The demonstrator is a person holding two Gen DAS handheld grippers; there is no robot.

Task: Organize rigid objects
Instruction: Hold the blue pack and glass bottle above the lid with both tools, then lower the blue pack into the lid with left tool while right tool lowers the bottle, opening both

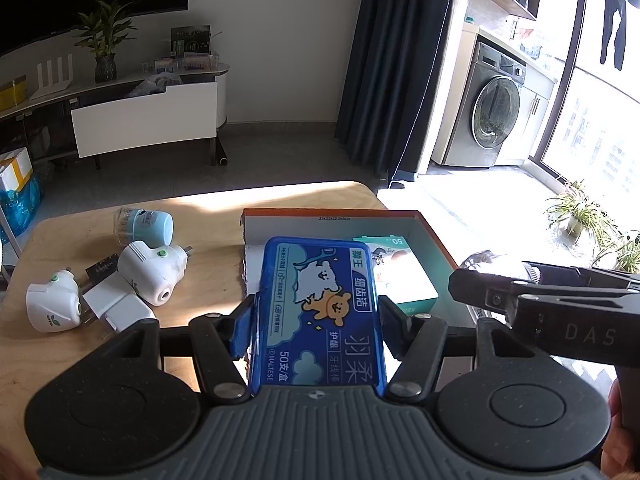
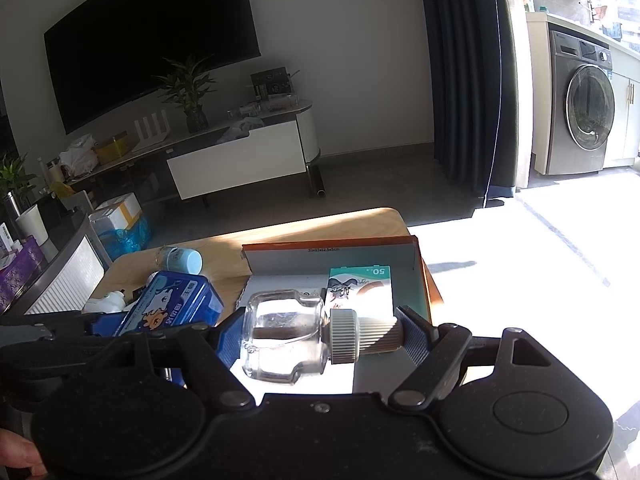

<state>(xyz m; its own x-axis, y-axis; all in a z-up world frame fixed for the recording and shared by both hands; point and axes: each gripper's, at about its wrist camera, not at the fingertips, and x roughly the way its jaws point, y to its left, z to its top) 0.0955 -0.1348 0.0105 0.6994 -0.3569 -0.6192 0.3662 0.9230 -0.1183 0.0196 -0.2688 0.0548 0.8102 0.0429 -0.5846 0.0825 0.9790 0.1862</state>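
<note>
**Ana:** Fingers [image 1: 390,316] of the left gripper [image 1: 316,316] are clamping the blue case [image 1: 320,312] by its long sides, and the case is hanging over the near left edge of the box [image 1: 432,232]. Fingers [image 2: 416,338] of the right gripper [image 2: 320,340] are pinching the bottle [image 2: 284,336] end to end, glass base on one pad, ribbed cap on the other, lying sideways over the box floor.

**Ben:** So both loads are going in. How should that go?

**Ana:** I'd judge the case is best lowered flat beside the teal carton [image 2: 360,292] that is already lying inside, clear of the wall. The bottle is the riskier one: it is round and held only by its ends, so it is likely to roll once let go. I'd be setting it down low, against the carton or a wall, one gripper at a time, since the two are crowding each other.

**Ben:** What is waiting outside?

**Ana:** On the wooden counter [image 1: 200,208], left of the box, two white plug-in units [image 1: 152,276], a white charger [image 1: 116,304] and a pale blue jar [image 1: 148,226] on its side. Sun is cutting across the far edge. Beyond, a TV stand [image 1: 144,120], a potted plant [image 1: 104,44], a dark curtain [image 1: 396,68] and a washing machine [image 1: 492,116].
</note>
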